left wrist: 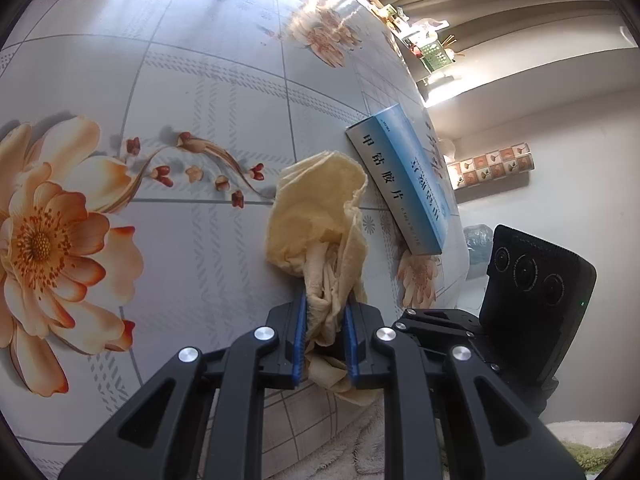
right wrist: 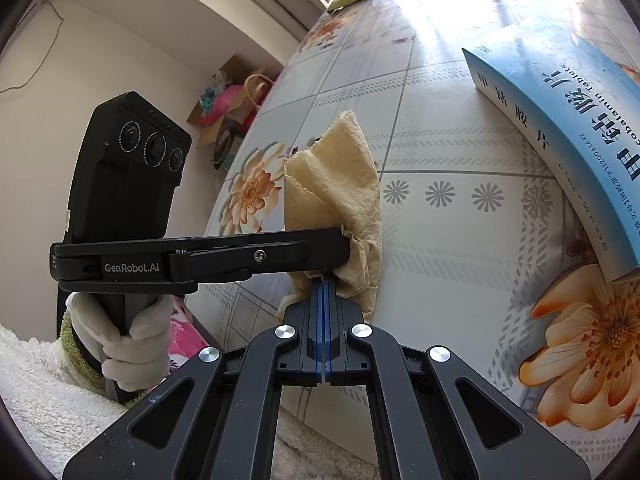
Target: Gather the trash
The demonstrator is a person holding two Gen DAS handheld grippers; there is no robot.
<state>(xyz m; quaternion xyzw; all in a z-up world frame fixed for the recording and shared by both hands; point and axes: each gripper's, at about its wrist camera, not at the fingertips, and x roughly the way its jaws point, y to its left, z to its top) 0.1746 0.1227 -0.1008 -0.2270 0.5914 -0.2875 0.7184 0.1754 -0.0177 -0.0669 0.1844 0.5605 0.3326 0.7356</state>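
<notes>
L gripper point(left wrist: 326, 308) has its jaws clamped on the crumpled yellow tissue point(left wrist: 320, 216), blue pads squeezing the bunched lower end w/ only a narrow gap between them, filled by paper. The rest of the tissue fans out ahead of the jaws, over the floral desk point(left wrist: 192, 80), near its edge. In the R wrist view the same tissue point(right wrist: 340, 168) stands up from the desk point(right wrist: 460, 240), w/ the L gripper point(right wrist: 344, 248) coming in sideways from the left and biting its lower part.

R gripper point(right wrist: 323, 280) sits just in front of that tissue, jaws fully closed, blue pads pressed flat together, nothing between them that I can see. Tips are right at the tissue's lower folds; touching or not, can't tell.

Blue medicine box point(left wrist: 404, 184) lies on the desk just beside the tissue, on the side nearer the desk edge in the L view; in the R view the box point(right wrist: 560, 140) is off to the right, apart from the tissue.

A gloved hand point(right wrist: 128, 332) grips the L gripper's handle, fluffy white sleeve point(right wrist: 40, 380) below it. R device's black camera unit point(left wrist: 536, 280) shows at right in the L view.
</notes>
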